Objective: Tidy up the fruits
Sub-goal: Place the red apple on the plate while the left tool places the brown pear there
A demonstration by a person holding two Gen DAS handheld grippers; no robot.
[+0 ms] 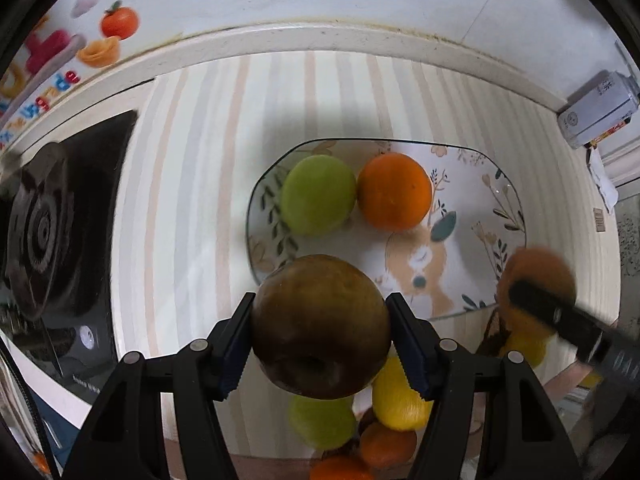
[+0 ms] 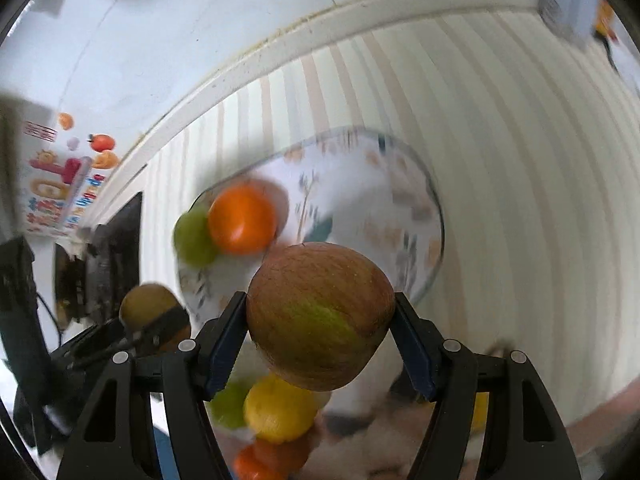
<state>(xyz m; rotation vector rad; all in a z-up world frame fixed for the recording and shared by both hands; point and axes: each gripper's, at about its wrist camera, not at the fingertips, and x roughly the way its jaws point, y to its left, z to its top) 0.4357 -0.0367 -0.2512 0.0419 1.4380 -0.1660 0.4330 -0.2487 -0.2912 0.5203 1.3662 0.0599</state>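
My left gripper (image 1: 320,330) is shut on a dark brown apple (image 1: 320,326), held above the near edge of a patterned glass plate (image 1: 472,200). On the plate lie a green apple (image 1: 318,194) and an orange (image 1: 394,190). My right gripper (image 2: 320,322) is shut on a red-green apple (image 2: 320,314) above the plate (image 2: 400,200); it also shows blurred in the left wrist view (image 1: 536,296). The left gripper with its apple shows in the right wrist view (image 2: 154,316). The green apple (image 2: 194,238) and the orange (image 2: 242,218) show there too.
Below the grippers lie loose fruits: a lemon (image 1: 400,400), a green apple (image 1: 322,422), several oranges (image 1: 386,444). A black stove (image 1: 52,232) stands at the left. A white box (image 1: 596,110) stands at the back right by the wall. The counter has a striped cloth (image 1: 200,200).
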